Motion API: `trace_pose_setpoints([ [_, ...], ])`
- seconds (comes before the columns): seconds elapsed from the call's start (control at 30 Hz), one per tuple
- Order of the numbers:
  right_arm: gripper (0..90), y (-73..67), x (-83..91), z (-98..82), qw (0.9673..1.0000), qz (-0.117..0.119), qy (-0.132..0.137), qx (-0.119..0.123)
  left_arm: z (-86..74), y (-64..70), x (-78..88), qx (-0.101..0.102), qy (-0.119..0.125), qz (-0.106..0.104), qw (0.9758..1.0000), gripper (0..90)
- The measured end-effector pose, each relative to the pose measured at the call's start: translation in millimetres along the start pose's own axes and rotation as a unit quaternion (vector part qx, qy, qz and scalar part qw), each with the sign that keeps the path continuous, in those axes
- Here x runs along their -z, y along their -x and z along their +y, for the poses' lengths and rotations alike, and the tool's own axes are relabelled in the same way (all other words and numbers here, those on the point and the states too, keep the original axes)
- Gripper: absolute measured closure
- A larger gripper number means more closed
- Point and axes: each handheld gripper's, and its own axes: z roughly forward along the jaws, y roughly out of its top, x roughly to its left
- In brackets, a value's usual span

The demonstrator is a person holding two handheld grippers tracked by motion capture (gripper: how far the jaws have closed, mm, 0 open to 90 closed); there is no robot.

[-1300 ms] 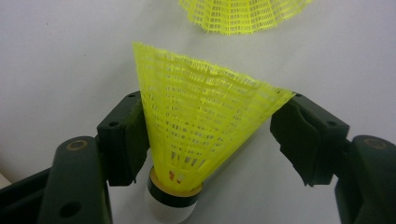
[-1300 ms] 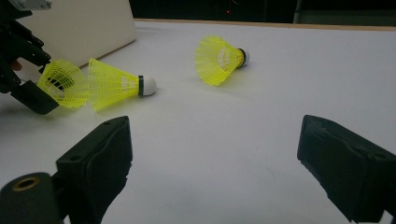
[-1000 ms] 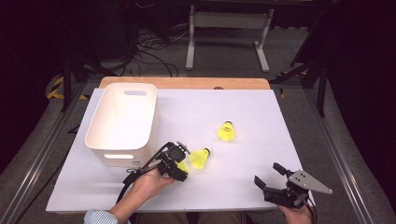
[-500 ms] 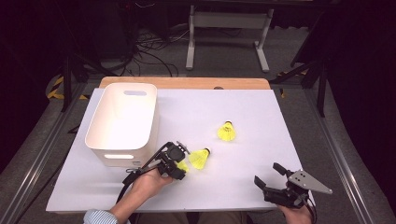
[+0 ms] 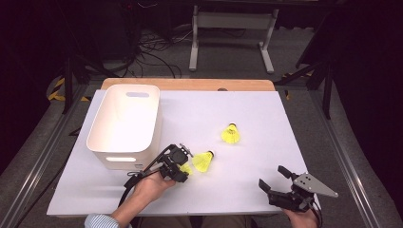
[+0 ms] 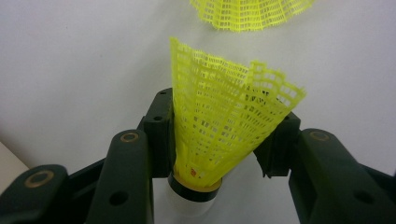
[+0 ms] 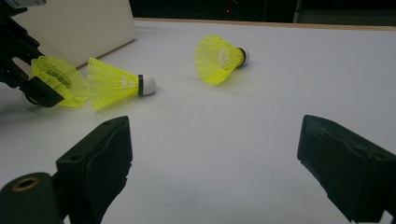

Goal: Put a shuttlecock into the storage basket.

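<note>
Three yellow shuttlecocks are on the white table. One (image 6: 224,121) stands between the jaws of my left gripper (image 6: 224,114), cork toward the camera. The jaws have just been closing, and both pads now press its mesh skirt. In the high view this gripper (image 5: 183,168) is near the bin's front corner with the held shuttlecock (image 5: 186,168). A second shuttlecock (image 5: 203,160) lies just beyond it, a third (image 5: 230,134) farther back. My right gripper (image 5: 272,176) rests open at the front right, and nothing is between its jaws (image 7: 217,140).
A white plastic bin (image 5: 126,121) stands at the left of the table sheet (image 5: 266,114), close to my left hand. In the right gripper view the two free shuttlecocks (image 7: 114,83) (image 7: 219,58) lie ahead. A wooden edge (image 5: 190,84) runs along the back.
The left gripper's jaws look slightly narrower around the shuttlecock. Both hands have kept their place and the other shuttlecocks have not moved.
</note>
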Motion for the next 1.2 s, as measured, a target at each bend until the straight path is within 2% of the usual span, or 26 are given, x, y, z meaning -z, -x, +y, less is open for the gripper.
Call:
trace_pose_setpoints([
  [0.83,10.8,2.5,-2.8,0.5,1.0000,-0.001,0.003,-0.003,0.9,1.5,11.1,-0.008,0.009,0.004,0.9999,58.0],
  [1.03,10.8,3.6,-2.8,0.3,1.0000,-0.002,0.003,-0.008,-0.5,1.2,17.4,-0.004,0.021,0.003,0.9998,57.8],
  [1.2,10.8,4.1,-2.2,0.1,0.9999,-0.002,0.004,-0.012,-1.4,1.8,24.8,-0.009,0.026,0.005,0.9996,57.8],
])
